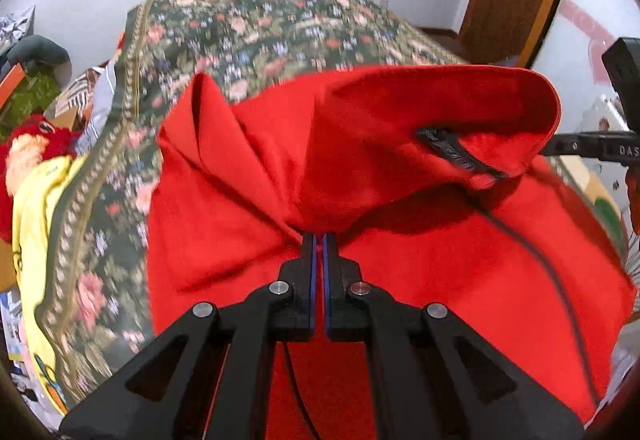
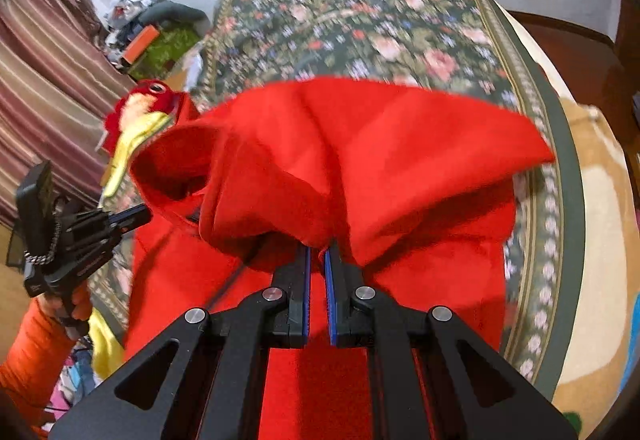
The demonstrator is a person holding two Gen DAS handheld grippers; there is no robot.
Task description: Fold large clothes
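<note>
A bed [image 1: 280, 24] under a dark floral bedspread [image 2: 380, 12] fills both views. Over its near part lies a red fleece jacket [image 1: 420, 260], its collar with a black label [image 1: 452, 152] lifted off the cover. To the left sit a yellow garment [image 1: 36, 208] and a red plush toy [image 2: 148, 100]. The left tool [image 1: 319, 240] is clamped on a bunched fold of the jacket's upper edge; the right tool [image 2: 318, 254] is likewise pinched on red cloth beside it.
</note>
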